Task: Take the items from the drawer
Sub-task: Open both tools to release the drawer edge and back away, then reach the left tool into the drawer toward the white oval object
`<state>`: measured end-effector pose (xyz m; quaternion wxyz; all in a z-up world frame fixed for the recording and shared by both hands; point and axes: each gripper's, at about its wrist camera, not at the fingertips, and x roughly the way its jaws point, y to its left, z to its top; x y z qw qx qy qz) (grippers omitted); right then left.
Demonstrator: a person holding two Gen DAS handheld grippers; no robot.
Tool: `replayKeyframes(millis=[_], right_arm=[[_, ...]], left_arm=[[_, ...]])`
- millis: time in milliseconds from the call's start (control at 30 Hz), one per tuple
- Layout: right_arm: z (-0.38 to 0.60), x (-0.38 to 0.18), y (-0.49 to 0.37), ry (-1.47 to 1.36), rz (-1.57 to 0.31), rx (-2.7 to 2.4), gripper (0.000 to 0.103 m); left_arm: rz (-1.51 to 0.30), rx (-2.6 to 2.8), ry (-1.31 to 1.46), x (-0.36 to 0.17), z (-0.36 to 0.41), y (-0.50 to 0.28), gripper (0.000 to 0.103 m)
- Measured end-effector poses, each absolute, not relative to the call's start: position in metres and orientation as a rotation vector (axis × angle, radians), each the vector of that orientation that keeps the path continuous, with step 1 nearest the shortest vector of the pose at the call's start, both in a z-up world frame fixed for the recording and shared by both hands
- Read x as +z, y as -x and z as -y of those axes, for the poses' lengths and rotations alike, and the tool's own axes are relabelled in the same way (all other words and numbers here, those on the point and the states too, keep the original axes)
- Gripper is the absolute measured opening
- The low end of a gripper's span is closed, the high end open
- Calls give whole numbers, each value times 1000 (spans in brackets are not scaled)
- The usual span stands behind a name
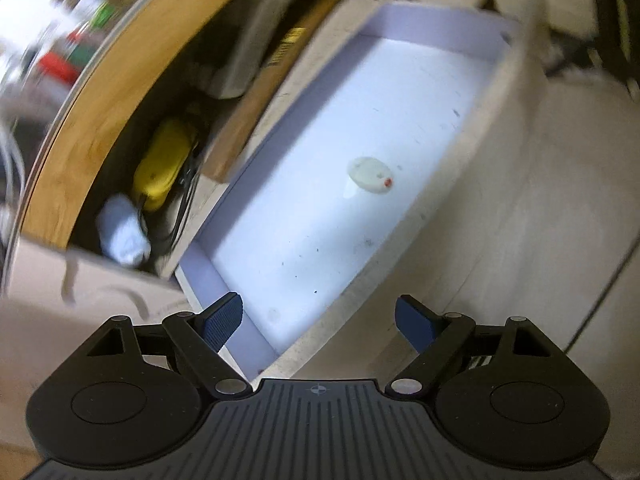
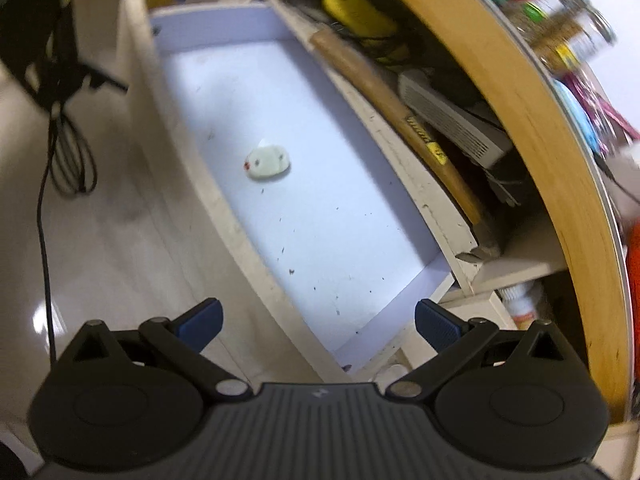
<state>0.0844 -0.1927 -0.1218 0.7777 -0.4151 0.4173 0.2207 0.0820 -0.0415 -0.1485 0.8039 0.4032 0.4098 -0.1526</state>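
An open drawer (image 1: 448, 28) with a pale blue-white floor stands pulled out below a wooden tabletop. It also shows in the right wrist view (image 2: 224, 20). A small pale oval object with a red dot (image 1: 371, 175) lies alone on the drawer floor. It also shows in the right wrist view (image 2: 269, 164). My left gripper (image 1: 320, 322) is open and empty above the drawer's near end. My right gripper (image 2: 318, 324) is open and empty above the drawer's other end. Both are well apart from the oval object.
A shelf under the wooden tabletop (image 1: 120, 92) holds a yellow object (image 1: 162, 164), a white cloth bundle (image 1: 122, 232), a wooden handle (image 2: 384, 88) and a grey box (image 2: 452, 120). Black cables (image 2: 64, 136) hang over the pale floor. Blurred clutter lies on the tabletop.
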Motion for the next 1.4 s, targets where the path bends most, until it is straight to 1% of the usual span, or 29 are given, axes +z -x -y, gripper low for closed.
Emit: replayKeyframes(millis=[233,600,800,900,1400], right_arm=[[201,-98,-97,605,-963,373,103],[219,-68,-95,153,-1022,195,103],[227,-62,-88,0,-1043,130,103],[230,-60,-85,-54,-1045,103,103],[227,-60,-83,-36,-1026,103,103]], left_arm=[[-937,-231,-546,-123,26,-94,84],[-951,-120,-133,-98,7,-97,84],[-974,-69,-22,-92,7,-92,84],[-977,-75,-14,-91,9,-91,84],[-984,-106,2,-93,15,-92,84]])
